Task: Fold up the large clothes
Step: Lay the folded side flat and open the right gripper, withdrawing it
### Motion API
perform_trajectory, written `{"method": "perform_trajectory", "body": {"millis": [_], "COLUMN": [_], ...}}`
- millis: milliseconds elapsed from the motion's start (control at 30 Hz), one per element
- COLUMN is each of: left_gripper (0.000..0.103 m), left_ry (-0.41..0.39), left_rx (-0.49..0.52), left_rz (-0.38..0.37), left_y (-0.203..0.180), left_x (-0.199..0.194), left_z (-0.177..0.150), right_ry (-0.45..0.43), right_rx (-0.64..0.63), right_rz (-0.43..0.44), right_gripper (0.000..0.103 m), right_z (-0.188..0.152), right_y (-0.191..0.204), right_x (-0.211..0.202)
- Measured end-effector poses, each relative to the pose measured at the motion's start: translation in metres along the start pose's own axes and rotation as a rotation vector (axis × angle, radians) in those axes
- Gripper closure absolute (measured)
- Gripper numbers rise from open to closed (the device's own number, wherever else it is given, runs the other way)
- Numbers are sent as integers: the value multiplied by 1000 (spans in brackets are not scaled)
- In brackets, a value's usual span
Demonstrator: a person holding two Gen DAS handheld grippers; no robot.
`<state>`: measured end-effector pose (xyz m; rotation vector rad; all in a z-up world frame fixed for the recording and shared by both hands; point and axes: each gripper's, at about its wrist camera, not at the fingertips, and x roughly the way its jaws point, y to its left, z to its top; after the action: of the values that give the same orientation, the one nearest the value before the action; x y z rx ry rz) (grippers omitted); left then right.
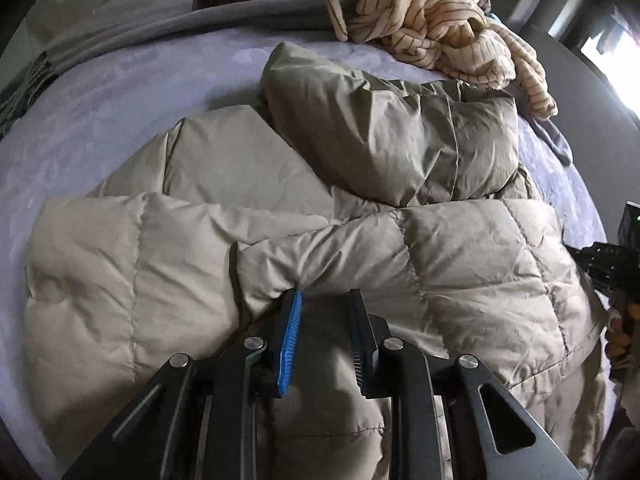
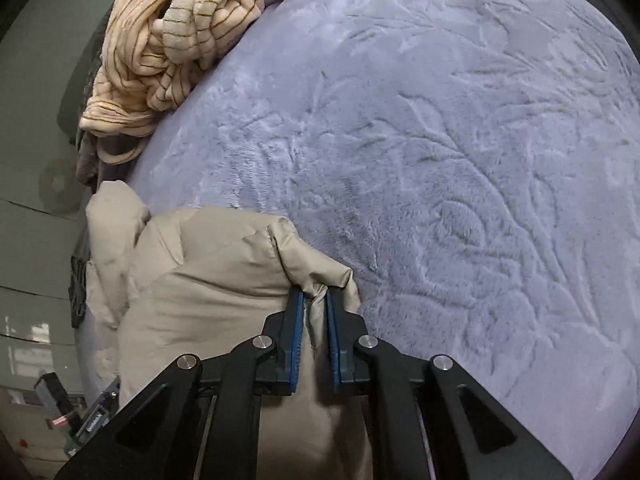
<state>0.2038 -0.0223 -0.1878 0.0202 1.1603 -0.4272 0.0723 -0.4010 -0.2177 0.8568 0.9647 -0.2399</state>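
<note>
beige quilted puffer jacket (image 1: 248,240) lies spread over a lavender plush bedspread with an embossed leaf pattern (image 1: 100,128), its padded panels partly doubled over one another, with a bulky darker-shaded fold (image 1: 400,136) resting on top at the far side. beyond it, at the far edge of the bed, sits a crumpled cream fleece garment with thin brown stripes (image 1: 436,28), close to the jacket's far fold, and next to a grey folded blanket (image 1: 180,32).

left gripper (image 1: 326,300) points steeply down at the near edge of the jacket; its jaws stand narrowly apart with jacket fabric bunched up between them, though whether the blue ribbed pad (image 1: 291,340) and its partner actually press on the cloth cannot be told.

right gripper (image 2: 316,300) has its jaws drawn almost together, pinching a ridge of the jacket's (image 2: 224,280) edge between the two blue pads (image 2: 297,340), so that corner puckers up off the bedspread (image 2: 460,160). the striped fleece (image 2: 172,40) lies well away at the upper left of that view.
</note>
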Motion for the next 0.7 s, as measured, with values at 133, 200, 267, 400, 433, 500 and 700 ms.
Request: {"method": "perform_trajectory", "body": {"millis": [133,200,267,400,433,500,700], "left_gripper": [76,76,76,76,76,76,76], "left_ry": [0,-12,-24,-13,0,26,33], "left_rx": [-18,-22,-29,-31,-26,-32,-59], "left_rz": [17,25,18,27,42,62,56], "left_y": [-3,-4,-2,3,4,8,17], "left_x": [-13,-25,-39,-56,-54,-47,-39], "left_z": [1,0,-5,-29,-35,-43,-49], "right_ry": [-31,-59,-91,-126,-121,-94,-47], "right_rx": [-28,-86,-138,-197,-200,-216,-227], "right_rz": [-37,-85,-121,-161,-164,-182,-228], "right_gripper": [92,92,92,92,92,92,92], "right_z": [-3,-14,-22,-53,-60,-75,-83], "right_y": [5,7,8,2,2,-2,-13], "right_x": [-14,-36,-54,-87,-89,-85,-60]}}
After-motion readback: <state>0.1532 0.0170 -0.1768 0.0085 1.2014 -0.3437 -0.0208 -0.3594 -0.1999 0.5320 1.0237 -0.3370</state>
